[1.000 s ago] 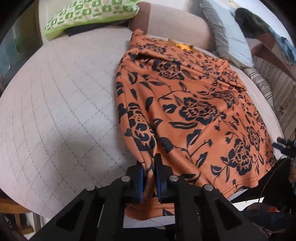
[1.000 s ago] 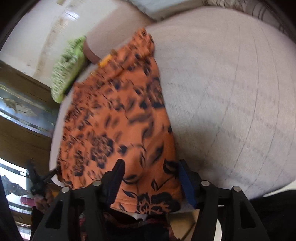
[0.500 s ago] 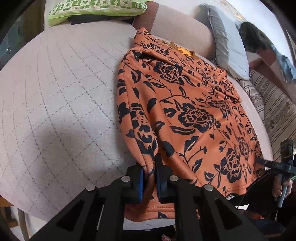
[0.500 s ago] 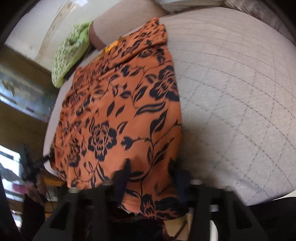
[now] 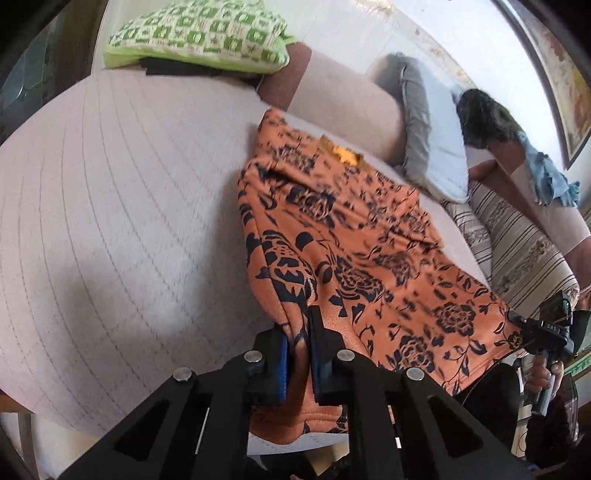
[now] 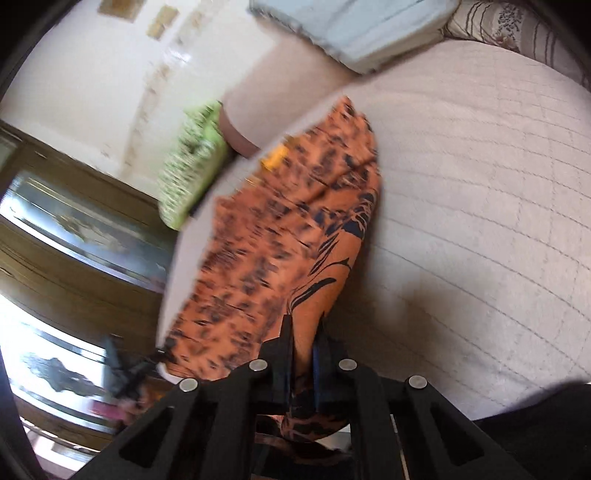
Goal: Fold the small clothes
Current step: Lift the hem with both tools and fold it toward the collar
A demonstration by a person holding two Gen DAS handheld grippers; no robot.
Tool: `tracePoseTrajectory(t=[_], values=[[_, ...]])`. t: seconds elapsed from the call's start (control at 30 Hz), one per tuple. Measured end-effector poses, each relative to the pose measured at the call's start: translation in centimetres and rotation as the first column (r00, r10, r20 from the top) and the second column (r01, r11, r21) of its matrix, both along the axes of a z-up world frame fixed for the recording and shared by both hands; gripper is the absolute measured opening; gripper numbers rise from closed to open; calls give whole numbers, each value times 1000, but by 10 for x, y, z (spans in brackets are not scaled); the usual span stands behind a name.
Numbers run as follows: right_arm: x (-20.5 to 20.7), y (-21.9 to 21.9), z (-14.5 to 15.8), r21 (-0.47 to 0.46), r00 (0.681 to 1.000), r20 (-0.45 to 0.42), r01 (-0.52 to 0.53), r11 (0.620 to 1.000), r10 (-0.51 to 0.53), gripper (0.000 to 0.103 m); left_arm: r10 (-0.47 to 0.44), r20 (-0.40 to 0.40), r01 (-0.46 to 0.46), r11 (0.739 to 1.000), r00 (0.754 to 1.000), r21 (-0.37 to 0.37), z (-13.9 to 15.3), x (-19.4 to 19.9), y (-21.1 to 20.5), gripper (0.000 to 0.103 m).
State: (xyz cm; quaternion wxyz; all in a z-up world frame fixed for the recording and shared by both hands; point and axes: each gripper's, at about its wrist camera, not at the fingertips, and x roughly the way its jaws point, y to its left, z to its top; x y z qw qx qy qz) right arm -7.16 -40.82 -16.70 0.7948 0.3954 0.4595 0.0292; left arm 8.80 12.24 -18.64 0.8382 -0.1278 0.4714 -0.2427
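A green pillow (image 5: 199,35) sits far left at the bed's (image 5: 110,206) head. My left gripper (image 5: 298,354) pinches the orange dress's (image 5: 369,258) near hem. A grey pillow (image 5: 432,147) and striped cushion (image 5: 517,251) crowd the right edge. My right gripper (image 6: 303,363), jaws just closed, clamps the dress (image 6: 288,236) there too.

Big quilted bed (image 5: 110,221). Green pillow (image 5: 199,33) far left, grey pillow (image 5: 432,147) far right, white wall (image 6: 110,74) behind.
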Motion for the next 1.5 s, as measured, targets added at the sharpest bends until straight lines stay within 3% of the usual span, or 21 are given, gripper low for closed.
tracePoseTrajectory(t=[0.17, 0.3, 0.37, 0.43, 0.47, 0.53, 0.57, 0.6, 0.63, 0.7, 0.83, 0.93, 1.0, 1.03, 1.07, 1.13, 1.17, 1.23, 1.3, 1.4, 1.5], values=[[-6, 0, -4, -19, 1000, -6, -1, 1000, 1, 8, -18, -11, 19, 998, 1000, 60, -13, 0, -10, 10], [-7, -6, -32, -52, 993, -116, 8, 999, -14, 8, 9, -73, 7, 977, 997, 212, -43, 4, -18, 10], [-10, -12, -45, -42, 984, -175, 20, 999, -27, 11, 11, -74, 7, 973, 997, 229, -48, 4, -18, 18], [-14, -24, -48, -40, 978, -199, 52, 998, -59, 12, 25, -83, -4, 971, 996, 238, -49, 5, -16, 51], [-16, -28, -46, -41, 979, -192, 63, 997, -70, 12, 35, -81, -15, 970, 996, 242, -48, 6, -15, 59], [-20, -38, -42, -40, 981, -174, 85, 996, -90, 31, 52, -83, -31, 973, 995, 229, -51, 7, -13, 64], [-21, -42, -43, -30, 980, -176, 87, 996, -91, 62, 47, -91, -26, 976, 995, 216, -53, 7, -12, 64], [-22, -44, -45, -14, 979, -178, 96, 995, -97, 78, 40, -90, -20, 978, 995, 208, -54, 8, -12, 64], [-24, -46, -47, -2, 979, -167, 118, 993, -117, 84, 23, -76, -6, 977, 997, 212, -55, 7, -14, 64], [-23, -46, -52, -1, 983, -147, 108, 994, -108, 84, -10, -60, 22, 976, 998, 216, -57, 4, -17, 61], [-6, -36, -77, -5, 980, -194, 38, 999, -38, 76, -44, -76, 56, 986, 996, 158, -60, 4, -18, 18], [0, -27, -84, -27, 983, -181, 32, 999, -36, 72, -49, -77, 58, 992, 996, 114, -62, 2, -17, 12], [3, -19, -89, 18, 984, -178, -13, 1000, 16, 22, -60, -59, 64, 995, 996, 83, -60, 0, -17, 12], [2, -15, -93, 25, 980, -195, -23, 999, 28, 17, -71, -45, 74, 994, 996, 76, -58, -2, -18, 12], [1, -8, -96, 15, 977, -208, -35, 999, 37, 16, -68, -46, 72, 993, 997, 89, -57, -1, -18, 12], [1, 2, -94, -26, 976, -207, -73, 997, 66, 16, -54, -81, 62, 993, 995, 101, -62, 2, -16, 31], [2, 2, -94, -22, 975, -210, -73, 997, 67, 15, -56, -93, 62, 996, 994, 66, -63, 3, -13, 34], [-1, 0, -97, 5, 976, -212, -55, 998, 54, 16, -71, -95, 75, 996, 993, 41, -62, 3, -13, 59], [-4, 6, -95, -42, 978, -203, -64, 997, 55, 17, -92, -86, 97, 994, 992, 58, -60, 1, -19, 65], [-2, 19, -89, -143, 978, -194, -99, 985, 70, 17, -114, -60, 120, 987, 992, 106, -59, -4, -29, 63], [0, 20, -87, -167, 976, -202, -112, 980, 77, 17, -119, -75, 127, 985, 990, 118, -63, -1, -30, 18]])
